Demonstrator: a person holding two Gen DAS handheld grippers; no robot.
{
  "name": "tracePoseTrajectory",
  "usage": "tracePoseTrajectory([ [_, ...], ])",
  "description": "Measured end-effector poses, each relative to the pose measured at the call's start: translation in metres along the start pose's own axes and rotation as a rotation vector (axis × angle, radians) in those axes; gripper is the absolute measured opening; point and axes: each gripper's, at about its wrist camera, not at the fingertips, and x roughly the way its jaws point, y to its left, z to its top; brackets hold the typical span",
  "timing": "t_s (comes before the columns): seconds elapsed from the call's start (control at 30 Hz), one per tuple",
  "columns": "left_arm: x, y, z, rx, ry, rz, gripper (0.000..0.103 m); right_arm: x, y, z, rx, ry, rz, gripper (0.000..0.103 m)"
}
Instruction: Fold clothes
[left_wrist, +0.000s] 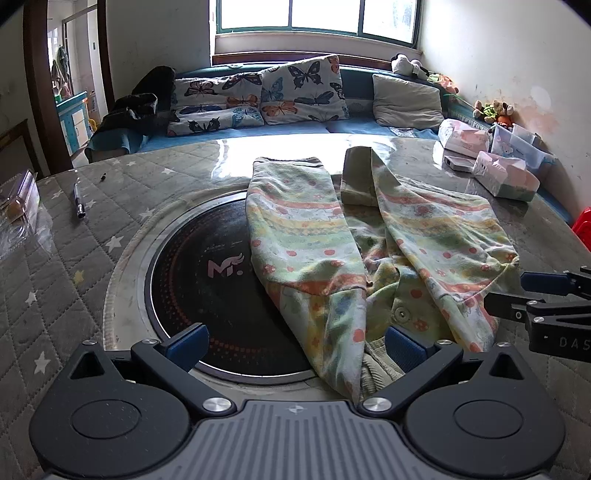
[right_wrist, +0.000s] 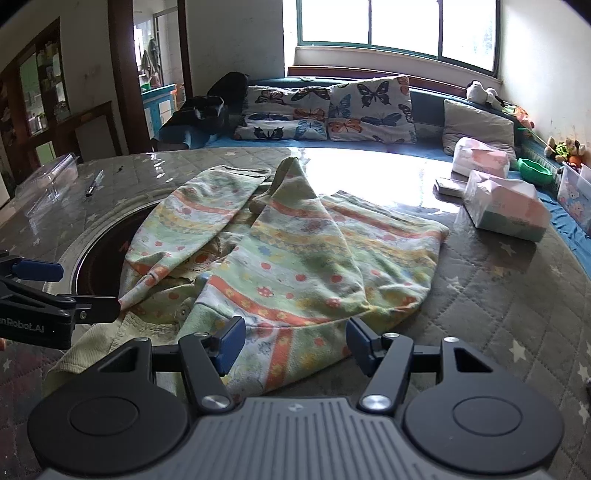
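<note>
Left wrist view: my left hand-held gripper (left_wrist: 295, 345) is wide, right hand-held gripper (right_wrist: 295, 345) too, both empty. Shirt (left_wrist: 369, 236) lies crumpled on the bench (left_wrist: 74, 258). Next I grab its bottom edge.

The garment (left_wrist: 369, 236) drapes over the black round cooktop (left_wrist: 207, 280), hiding its right half. At the left view's right edge the right gripper (left_wrist: 532, 295) is cut off, and the pen (left_wrist: 79, 201) at upper left is too small to read.
</note>
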Motion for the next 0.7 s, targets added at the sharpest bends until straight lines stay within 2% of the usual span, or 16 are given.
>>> tracePoseTrajectory([
  [0.3,0.015,0.000,0.019,0.005,-0.008,0.009,0.103,0.022,-0.002,0.024,-0.031,0.001,-0.002,0.061],
  [0.7,0.051,-0.009,0.052,0.045,-0.004,-0.011,0.103,0.095,-0.020,0.100,-0.045,-0.017,0.024,0.061],
])
